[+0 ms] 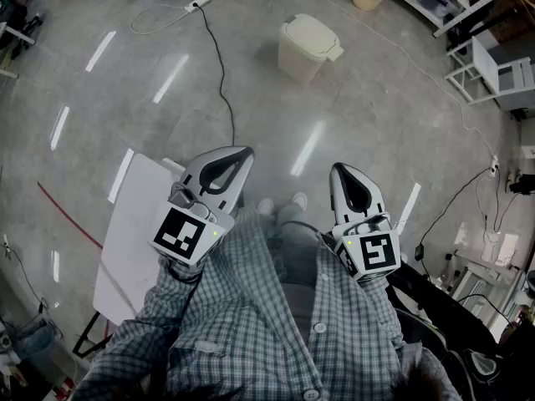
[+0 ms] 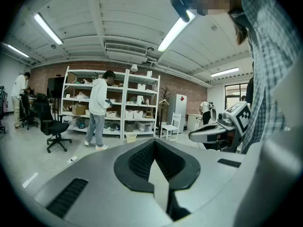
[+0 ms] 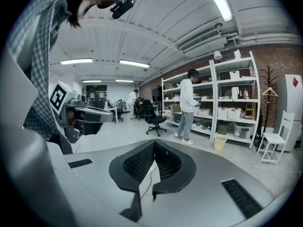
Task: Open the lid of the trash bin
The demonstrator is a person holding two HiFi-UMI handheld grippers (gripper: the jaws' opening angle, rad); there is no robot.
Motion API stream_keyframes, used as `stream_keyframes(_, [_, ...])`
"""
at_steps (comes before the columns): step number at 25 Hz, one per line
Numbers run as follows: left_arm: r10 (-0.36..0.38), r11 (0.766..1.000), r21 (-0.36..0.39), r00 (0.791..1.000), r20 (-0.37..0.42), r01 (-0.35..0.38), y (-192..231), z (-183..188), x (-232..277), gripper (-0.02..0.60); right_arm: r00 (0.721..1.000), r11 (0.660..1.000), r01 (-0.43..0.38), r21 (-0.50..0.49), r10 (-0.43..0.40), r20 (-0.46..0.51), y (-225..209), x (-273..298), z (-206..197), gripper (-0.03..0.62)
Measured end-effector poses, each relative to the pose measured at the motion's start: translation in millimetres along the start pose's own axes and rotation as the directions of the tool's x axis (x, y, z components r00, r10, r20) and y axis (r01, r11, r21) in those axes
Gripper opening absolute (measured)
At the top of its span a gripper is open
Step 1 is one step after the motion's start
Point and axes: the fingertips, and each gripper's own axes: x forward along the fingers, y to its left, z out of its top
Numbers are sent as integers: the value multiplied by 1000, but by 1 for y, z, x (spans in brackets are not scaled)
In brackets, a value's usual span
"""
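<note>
Starting step judged: left gripper (image 1: 227, 167), right gripper (image 1: 351, 186) jaws pressed together, empty; trash bin (image 1: 298, 63) well ahead of jaws, lid (image 1: 311, 33) shut; approach needed.

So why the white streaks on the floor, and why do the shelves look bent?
Head view: the streaks are reflections on the glossy floor. Left gripper view: the wide-angle lens bows the shelves and blackens the corners. Right gripper view: same bending; the ceiling lamp is blown out.

Trash bin (image 1: 308, 47) cream; shirt (image 1: 251, 332) grey-blue plaid; floor (image 1: 376, 132) grey; cable (image 1: 222, 73) blk.
</note>
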Motion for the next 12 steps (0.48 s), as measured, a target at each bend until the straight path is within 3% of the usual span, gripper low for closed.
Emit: stream_keyframes(12, [-2,1000,3,1000,5,2,2,1,-4,5,1000,1000,1,-2,-1,1,4,1,3,18])
